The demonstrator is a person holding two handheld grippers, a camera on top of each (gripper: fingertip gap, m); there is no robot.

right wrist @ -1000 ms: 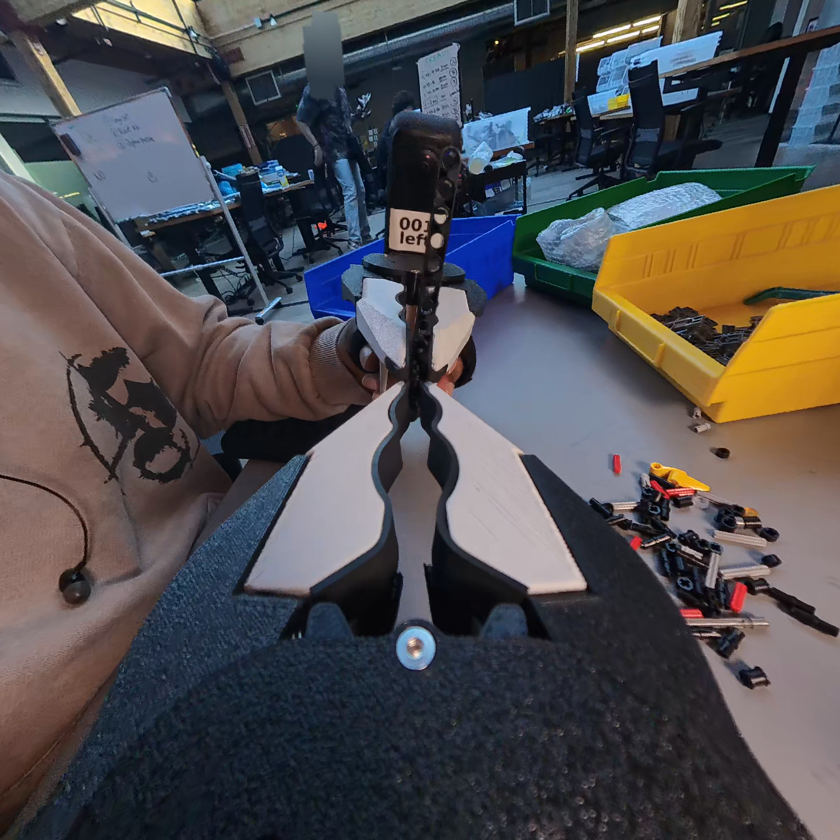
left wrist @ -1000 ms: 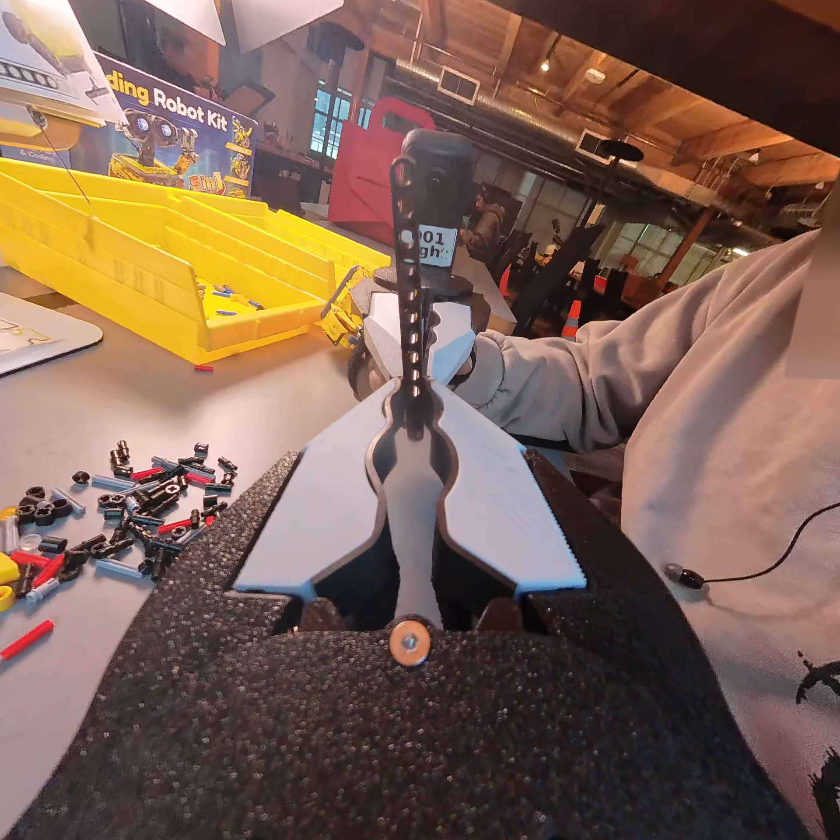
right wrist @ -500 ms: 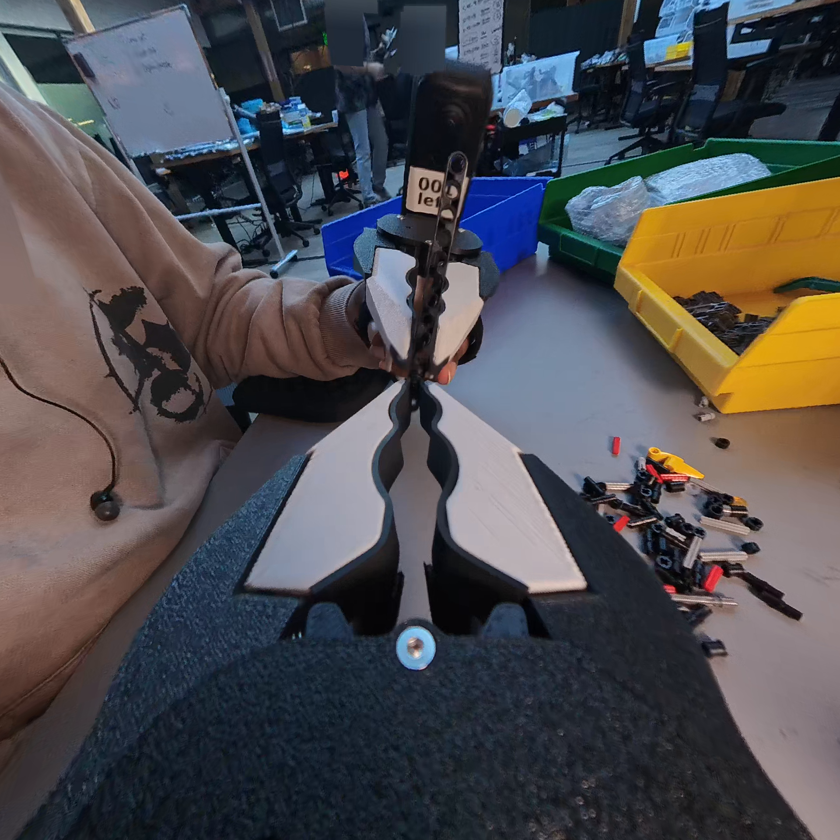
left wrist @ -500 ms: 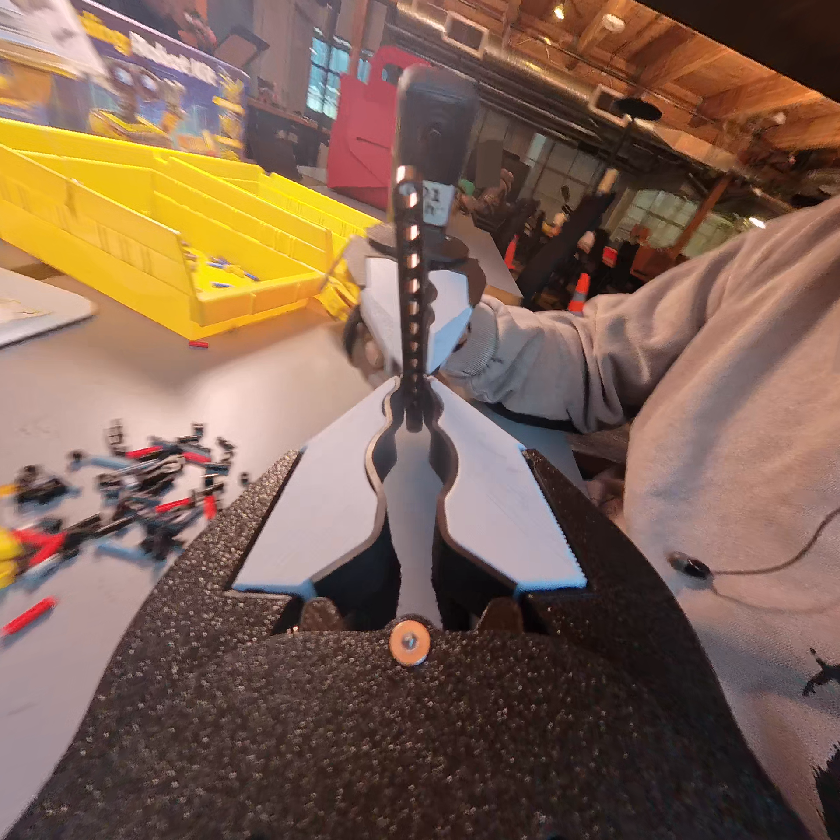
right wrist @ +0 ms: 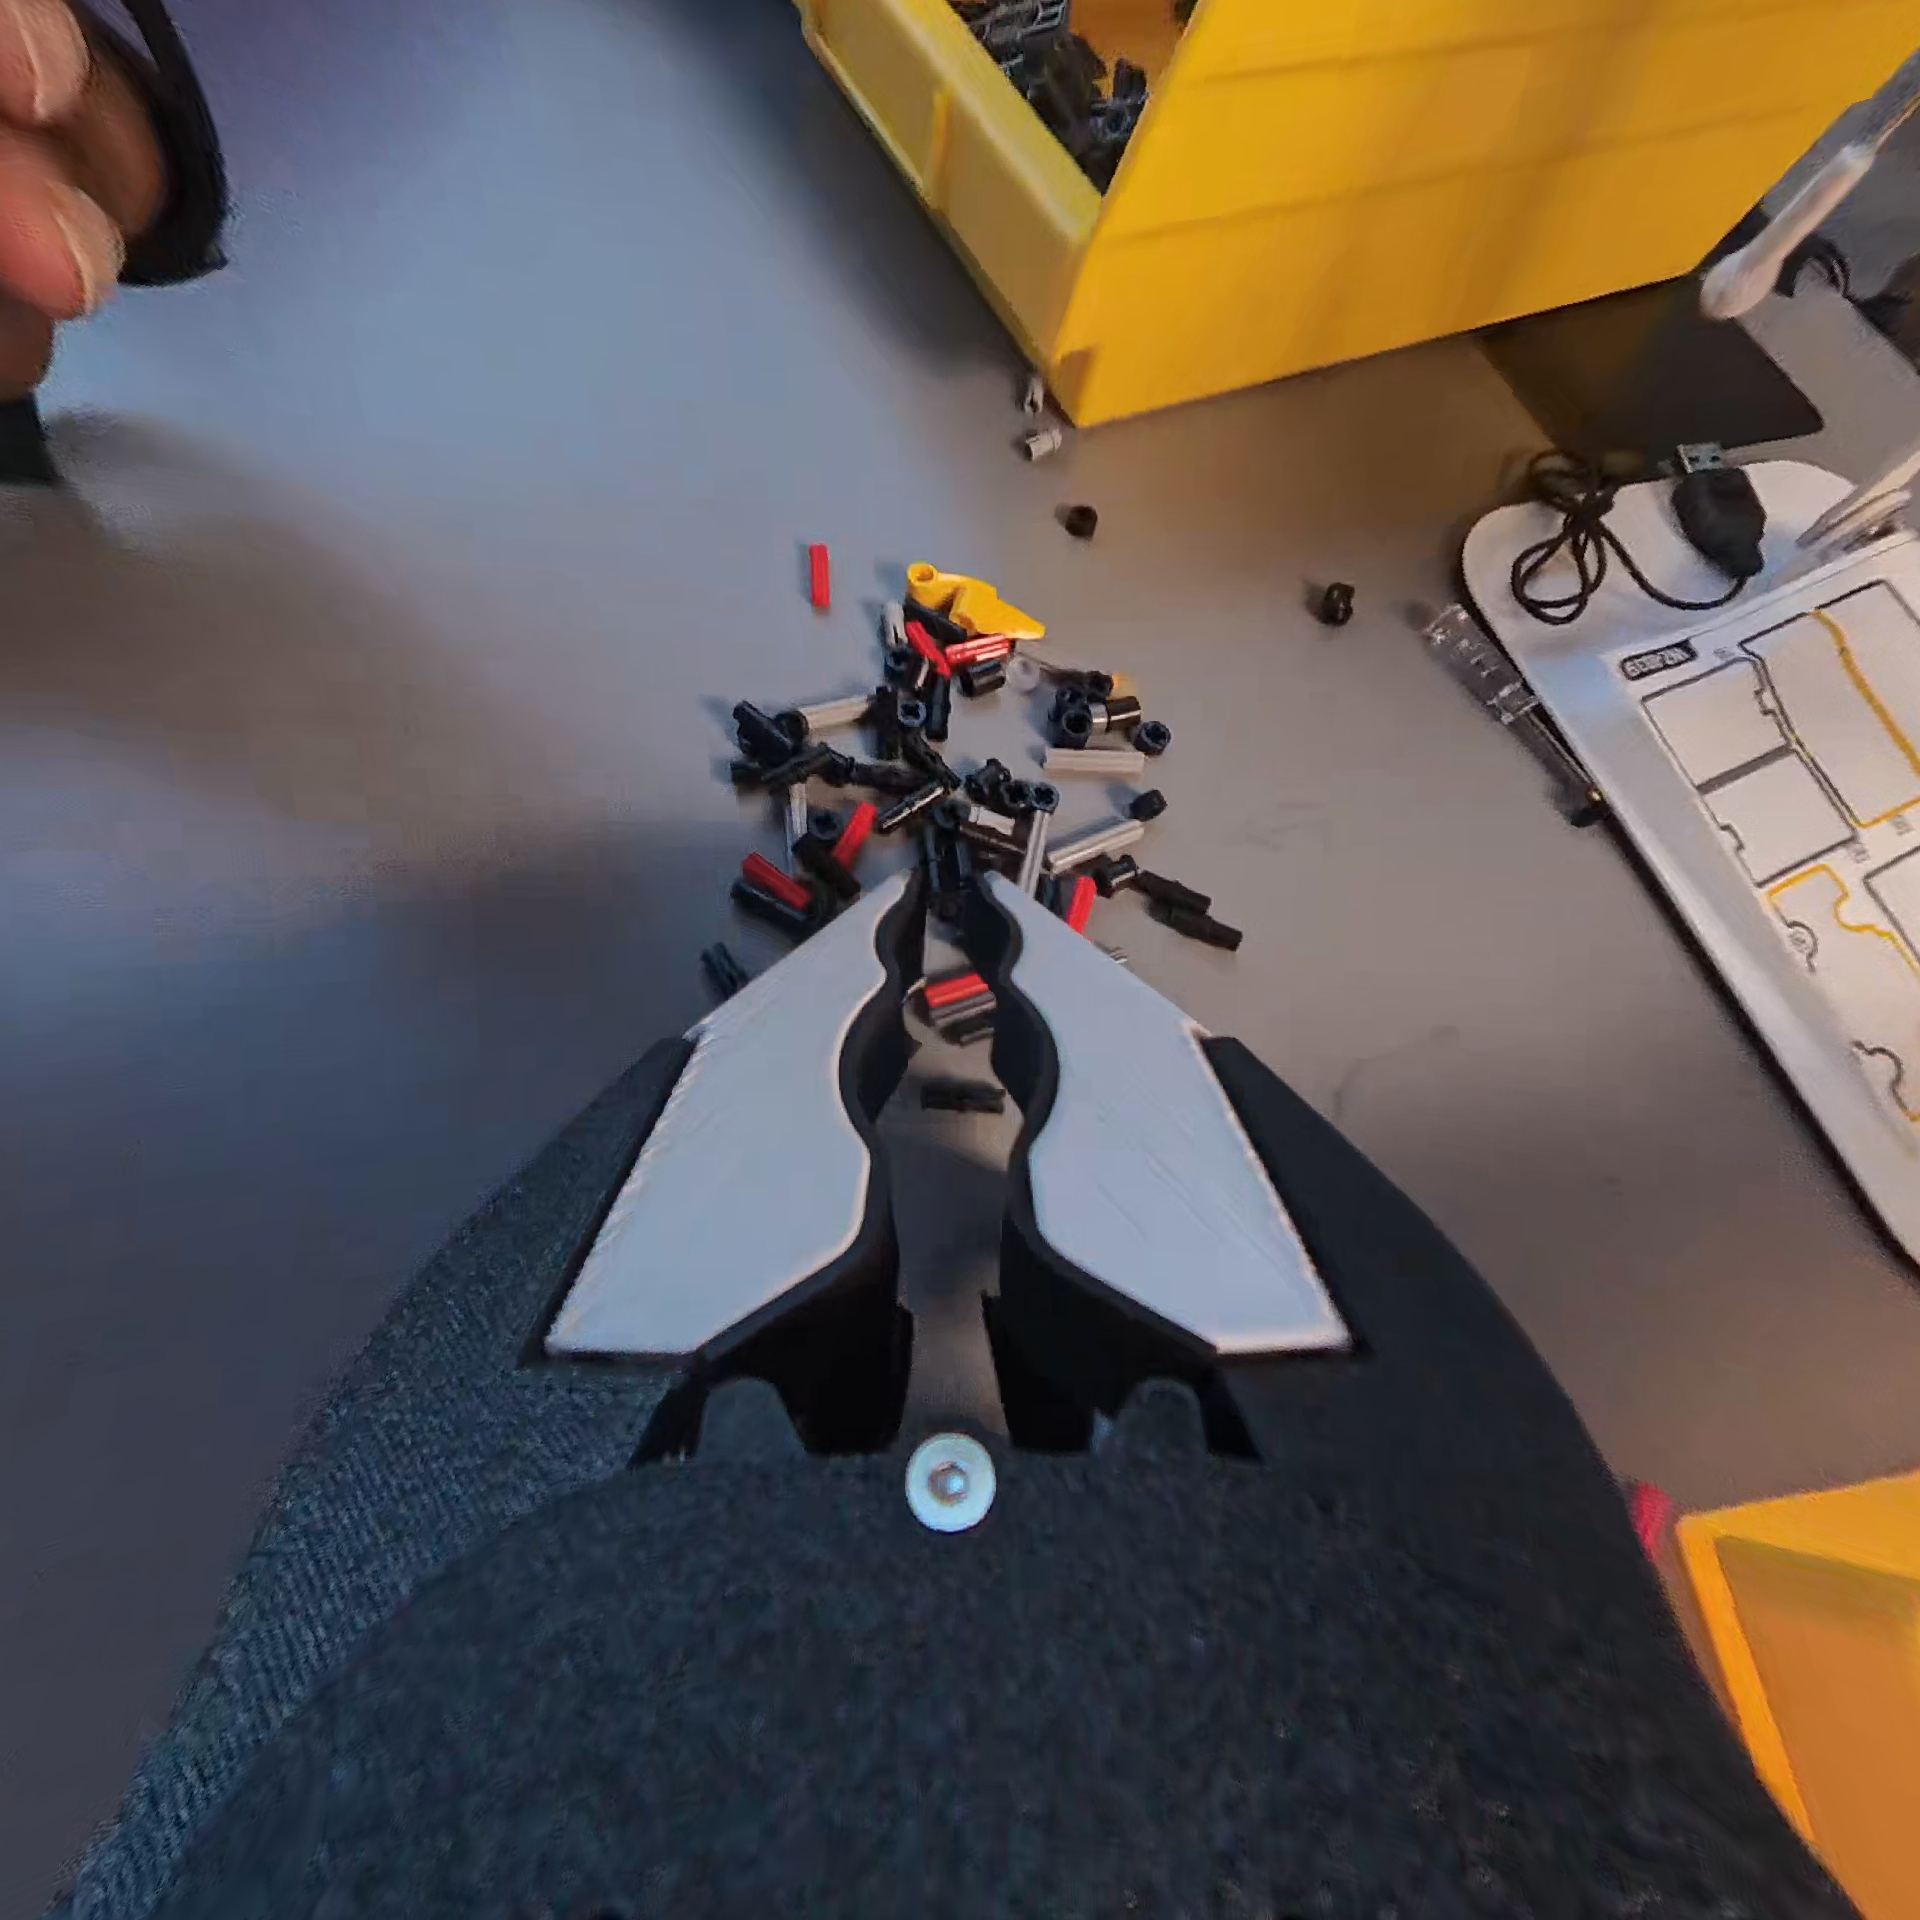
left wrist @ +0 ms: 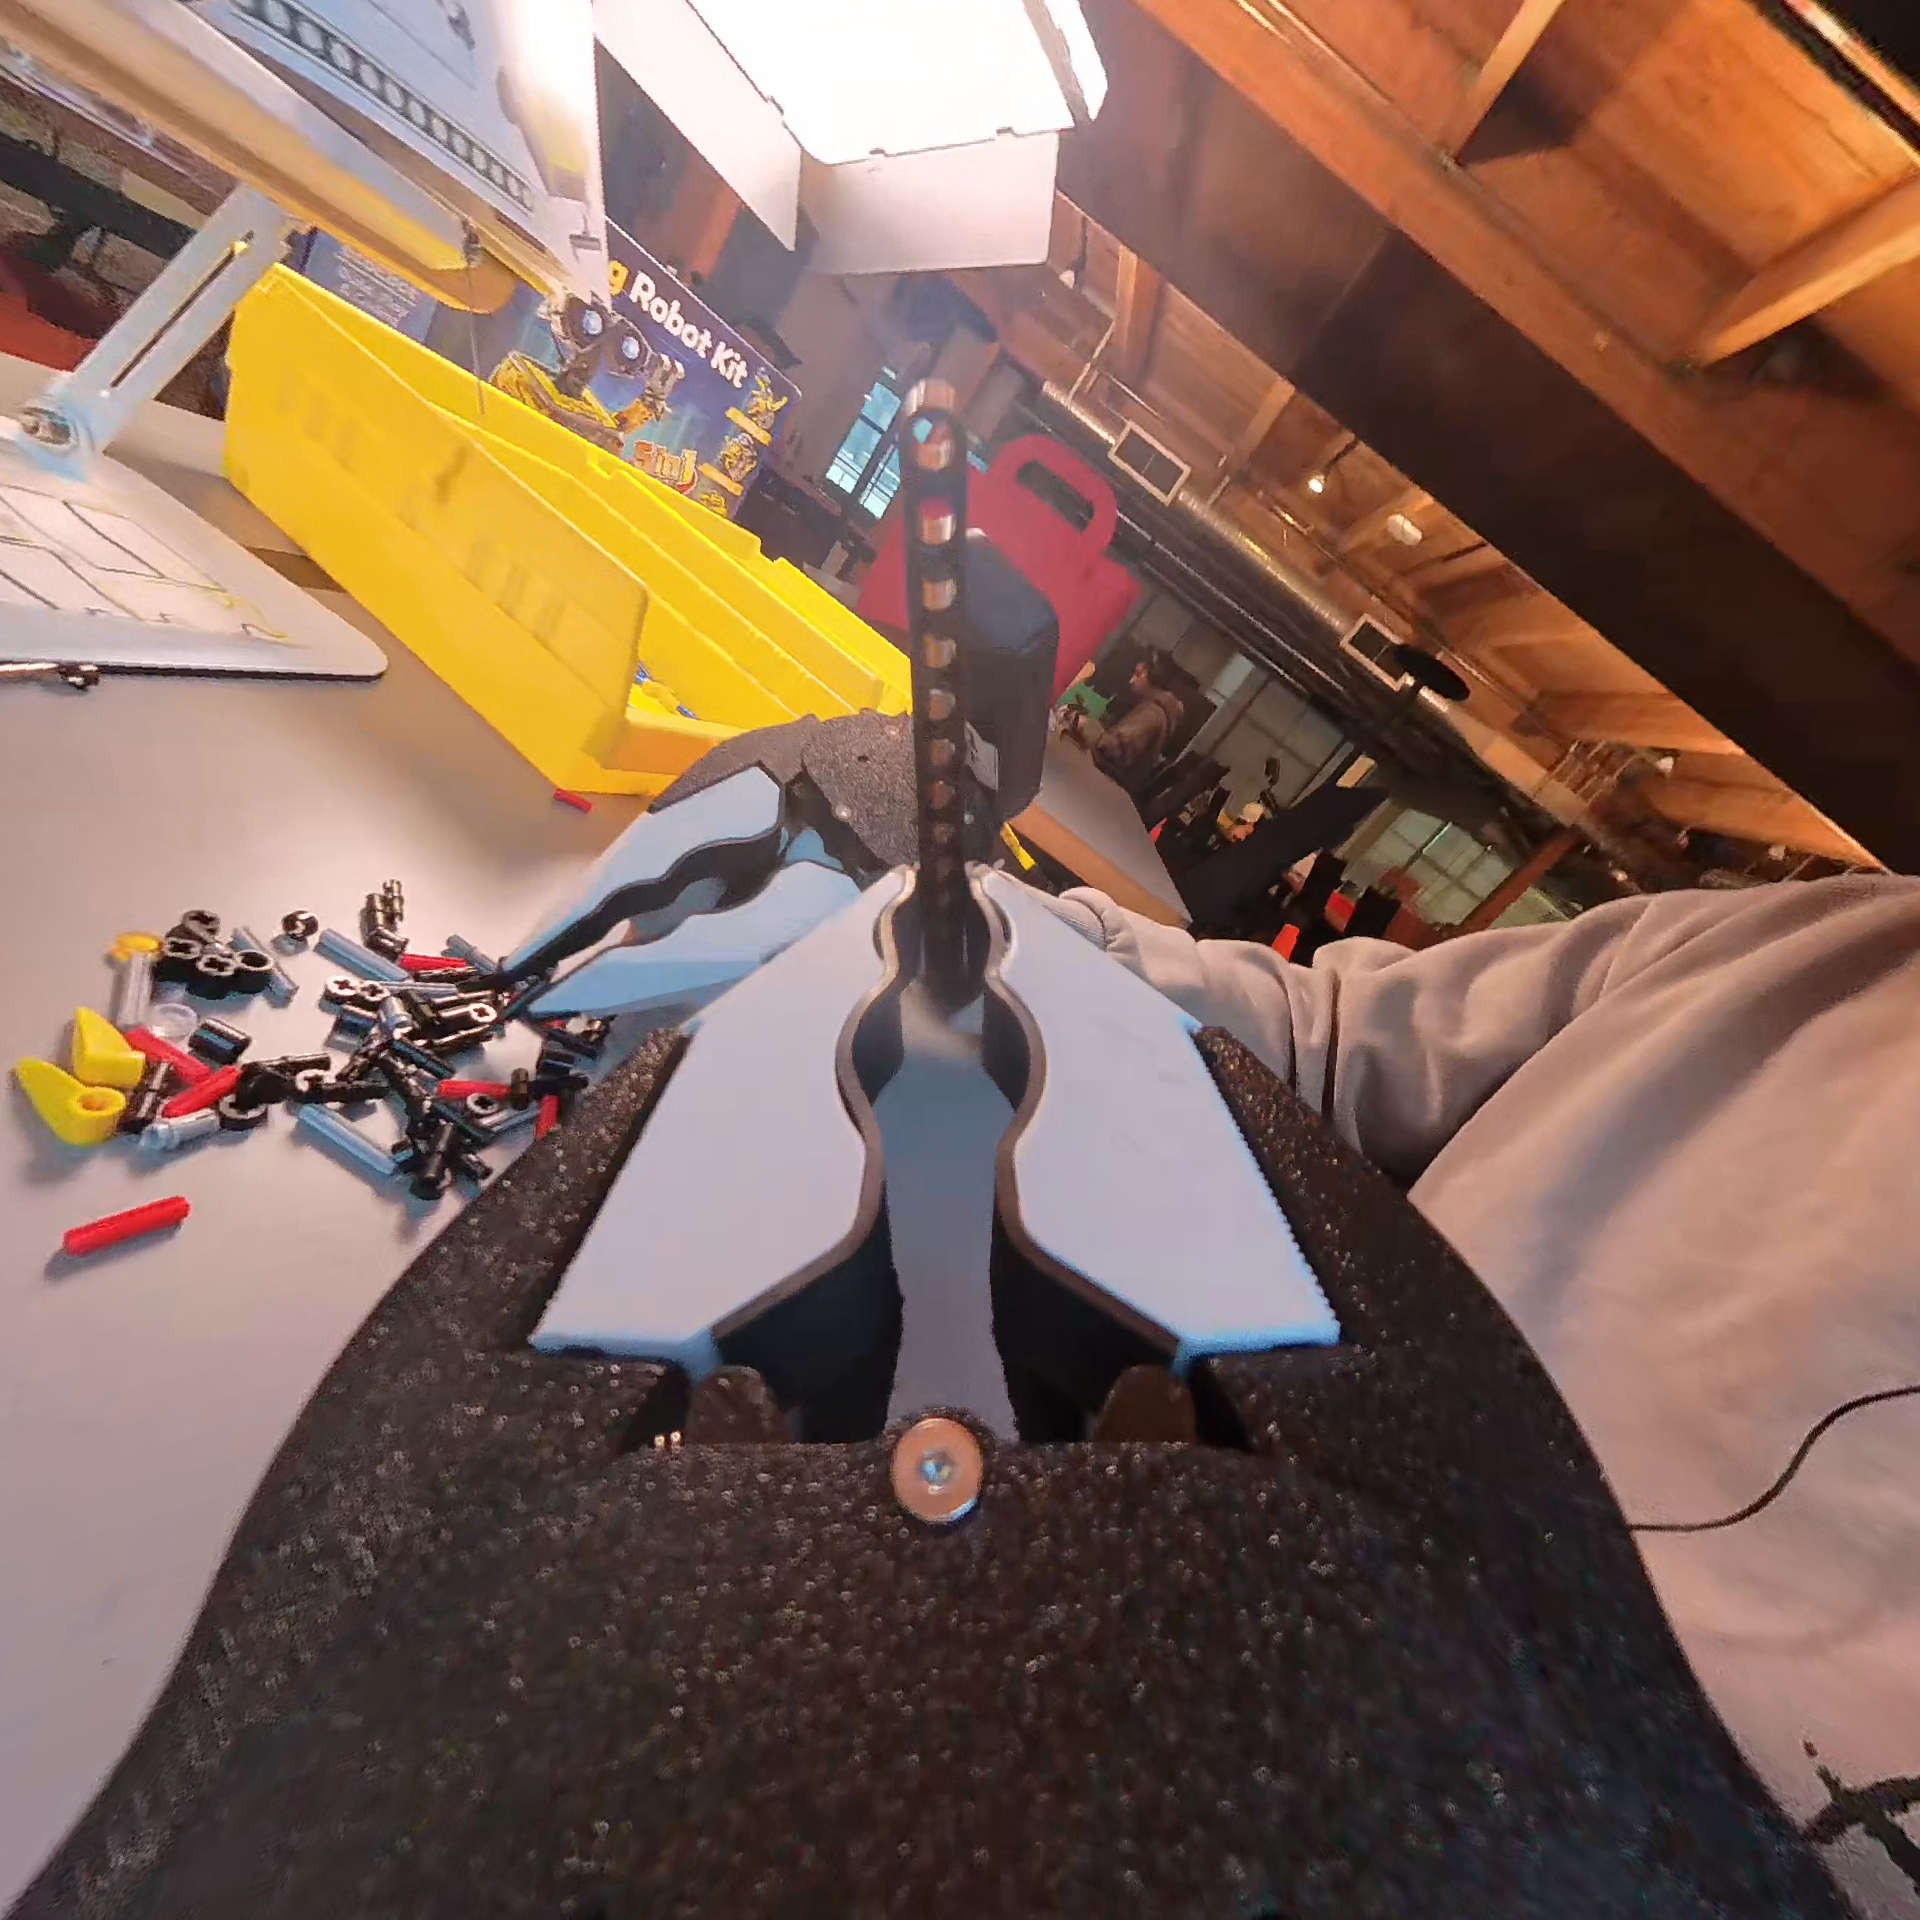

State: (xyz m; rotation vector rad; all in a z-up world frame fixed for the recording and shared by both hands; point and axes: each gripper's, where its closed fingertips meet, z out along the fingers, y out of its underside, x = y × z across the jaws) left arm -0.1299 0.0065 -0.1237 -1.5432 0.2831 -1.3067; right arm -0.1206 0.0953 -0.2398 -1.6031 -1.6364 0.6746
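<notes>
On the tabletop (right wrist: 416, 623), your right claw (right wrist: 945, 904) seems nearly closed over the small parts (right wrist: 935, 769); keep your left claw (left wrist: 940, 935) firmly pinching the black strip (left wrist: 935, 675) upright.

A black perforated plastic beam (left wrist: 932, 665), a black, red, grey and yellow heap of small plastic pieces (right wrist: 956, 774), plain yellow plastic bins (right wrist: 1299, 208).

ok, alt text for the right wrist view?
The right gripper points down at a grey table, its tips slightly apart around a black pin at the near edge of a pile of small parts in black, red, grey and yellow. A yellow bin sits beyond the pile, a printed sheet to the right.
</notes>
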